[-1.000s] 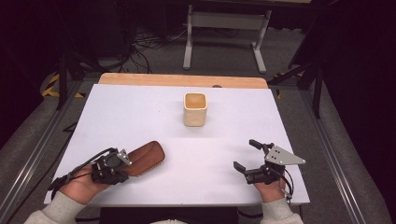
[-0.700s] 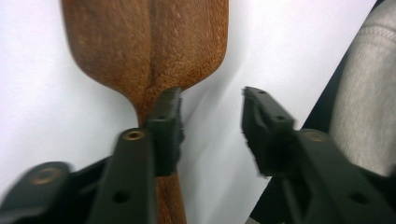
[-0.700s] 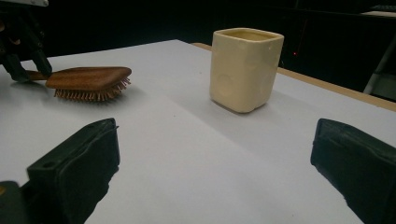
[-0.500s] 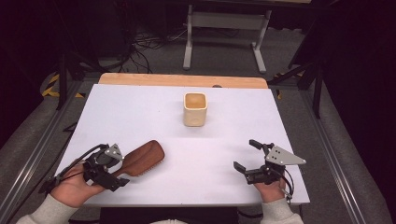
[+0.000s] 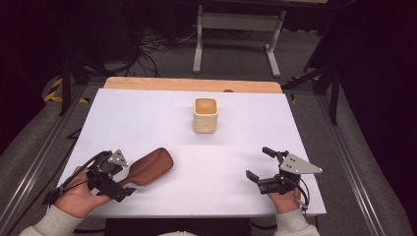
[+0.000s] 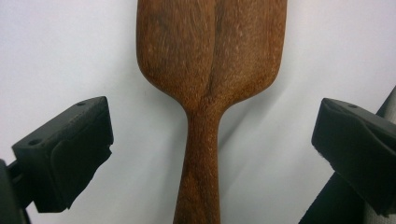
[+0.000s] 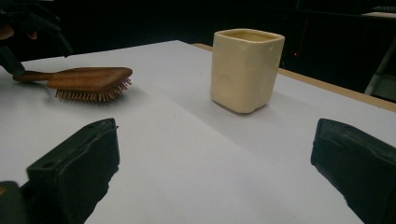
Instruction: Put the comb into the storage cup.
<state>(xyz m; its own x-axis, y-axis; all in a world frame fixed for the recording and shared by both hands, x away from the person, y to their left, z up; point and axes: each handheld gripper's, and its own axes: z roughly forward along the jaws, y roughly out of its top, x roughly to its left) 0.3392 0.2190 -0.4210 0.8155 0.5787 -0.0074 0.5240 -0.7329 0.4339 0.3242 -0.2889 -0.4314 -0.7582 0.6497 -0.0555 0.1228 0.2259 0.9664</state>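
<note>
The wooden hairbrush (image 5: 147,168) lies bristles-down on the white worktop (image 5: 246,147), in the near left area, with its handle pointing toward the person's left hand and its paddle head angled toward the centre. The left tool (image 5: 120,179) sits at the handle end; its jaws have just been opening and now stand wide apart, and in the left gripper view the handle (image 6: 201,177) runs up between the two pads without touching either one. The brush is therefore released and rests on the worktop under its own weight. The right tool (image 5: 259,164) hovers over the near right area, jaws spread, nothing between them. A cream square cup (image 5: 205,114) stands upright near the centre, well apart from the brush. Handling judgement: the brush appears rigid, of solid wood, light to moderate in weight, with most of its mass in the head. The polished back is smooth and may slide under hard pads. The bristles (image 7: 91,94) are flexible and offer no firm seat, so they should not be clamped. The recommended grip point is the narrow handle just behind the neck, jaws closing across its width; a grip at the far end of the handle would likely let the head droop. The cup looks ceramic, so contact with it should be gentle.
</note>
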